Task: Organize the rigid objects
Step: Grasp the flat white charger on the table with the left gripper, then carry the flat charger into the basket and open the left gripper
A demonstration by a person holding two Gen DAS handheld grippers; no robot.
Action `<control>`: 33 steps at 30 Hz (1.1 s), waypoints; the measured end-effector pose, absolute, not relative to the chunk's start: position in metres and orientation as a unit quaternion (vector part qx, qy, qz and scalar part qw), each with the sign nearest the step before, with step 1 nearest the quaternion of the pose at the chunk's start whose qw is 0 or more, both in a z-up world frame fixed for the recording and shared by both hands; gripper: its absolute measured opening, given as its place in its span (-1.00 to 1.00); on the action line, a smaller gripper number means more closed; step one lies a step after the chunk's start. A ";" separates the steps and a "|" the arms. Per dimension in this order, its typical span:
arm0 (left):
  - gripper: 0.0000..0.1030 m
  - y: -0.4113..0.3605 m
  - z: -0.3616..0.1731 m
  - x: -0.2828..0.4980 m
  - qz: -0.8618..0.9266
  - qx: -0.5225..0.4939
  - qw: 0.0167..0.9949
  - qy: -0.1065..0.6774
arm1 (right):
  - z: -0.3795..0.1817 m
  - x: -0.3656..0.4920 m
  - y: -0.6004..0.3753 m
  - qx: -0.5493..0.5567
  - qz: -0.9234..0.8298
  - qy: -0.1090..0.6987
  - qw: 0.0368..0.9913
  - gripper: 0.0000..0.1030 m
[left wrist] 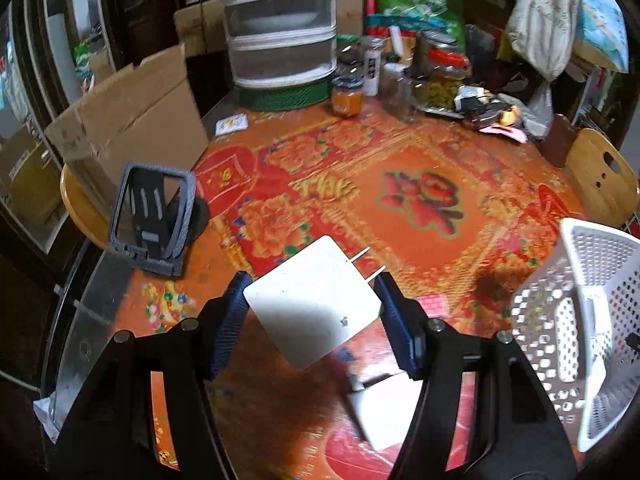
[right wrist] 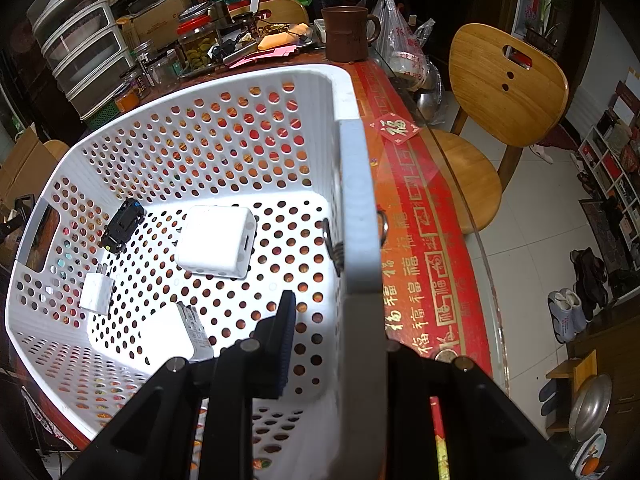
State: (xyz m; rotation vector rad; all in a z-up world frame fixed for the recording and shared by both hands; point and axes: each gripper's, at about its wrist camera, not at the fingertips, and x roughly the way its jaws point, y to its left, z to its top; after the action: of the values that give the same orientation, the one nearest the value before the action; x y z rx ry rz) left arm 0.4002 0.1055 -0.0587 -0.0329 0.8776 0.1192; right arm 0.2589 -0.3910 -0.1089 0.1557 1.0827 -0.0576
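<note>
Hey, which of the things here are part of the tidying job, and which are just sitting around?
Part of the job:
white charger in the left tool
white basket, wall gripped by the right tool
chargers in the basket

Lying about:
brown mug
glass jars
cardboard box
phone stand
</note>
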 end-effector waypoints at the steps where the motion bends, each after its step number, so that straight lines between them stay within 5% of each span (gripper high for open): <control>1: 0.18 0.100 -0.053 0.398 0.052 -0.014 0.906 0.420 | -0.109 0.259 -0.391 0.074 -0.027 0.515 0.854 -0.54; 17: 0.18 -0.041 0.011 0.363 -0.066 0.043 0.922 0.379 | -0.109 0.259 -0.391 0.074 -0.027 0.515 0.854 -0.54; 33: 0.18 -0.167 -0.035 0.341 -0.175 0.132 0.885 0.410 | -0.108 0.259 -0.390 0.074 -0.028 0.515 0.854 -0.54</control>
State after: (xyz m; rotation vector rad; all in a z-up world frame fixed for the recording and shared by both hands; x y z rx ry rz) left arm 0.3410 -0.1668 -0.0352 0.2752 0.8538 -0.3649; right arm 0.2595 -0.3899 -0.1083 0.1567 1.0833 -0.0581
